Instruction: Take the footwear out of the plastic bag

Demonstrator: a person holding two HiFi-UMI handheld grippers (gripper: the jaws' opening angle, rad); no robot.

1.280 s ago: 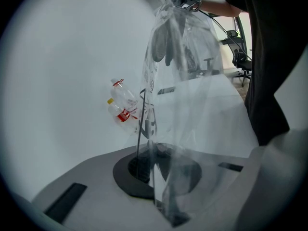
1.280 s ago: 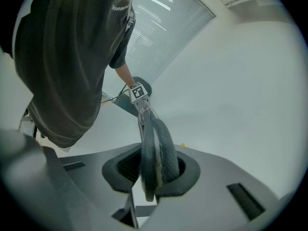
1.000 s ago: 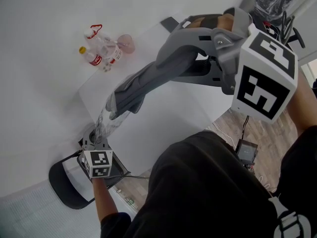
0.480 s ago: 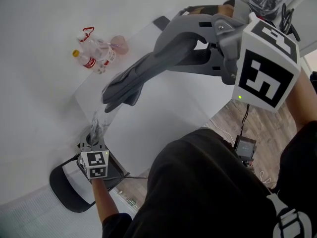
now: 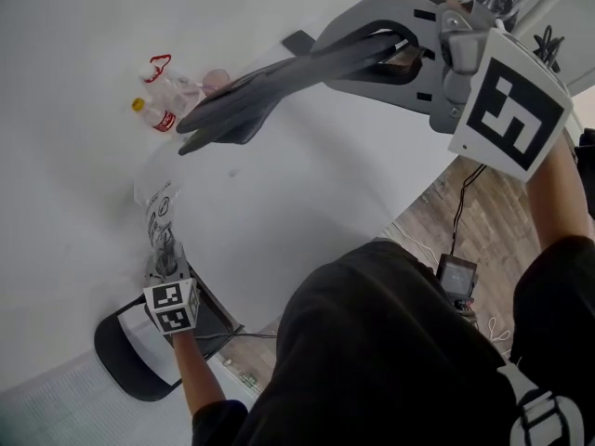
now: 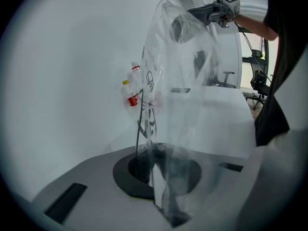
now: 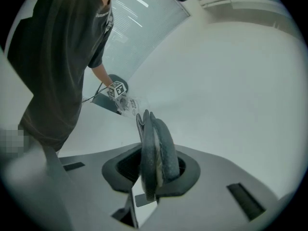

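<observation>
A pair of dark grey slippers (image 5: 251, 96), pressed flat together, hangs in the air over the white table (image 5: 307, 193). My right gripper (image 5: 390, 49) is shut on their heel end, and in the right gripper view the slippers (image 7: 154, 148) stand on edge between the jaws of my right gripper (image 7: 151, 177). The clear printed plastic bag (image 5: 156, 214) stands limp at the table's left corner, apart from the slippers. My left gripper (image 5: 165, 258) is shut on the bag's lower end. In the left gripper view the bag (image 6: 178, 105) rises from the jaws of my left gripper (image 6: 161, 177).
Plastic bottles with red labels (image 5: 163, 100) lie at the table's far left by the white wall. A black chair (image 5: 125, 351) stands below the left gripper. Wooden floor with a cable and a small device (image 5: 457, 277) lies to the right.
The right gripper has carried the slippers up and away; their toe end has come fully out of the bag. The bag has gone slack and sunk with the left gripper.
</observation>
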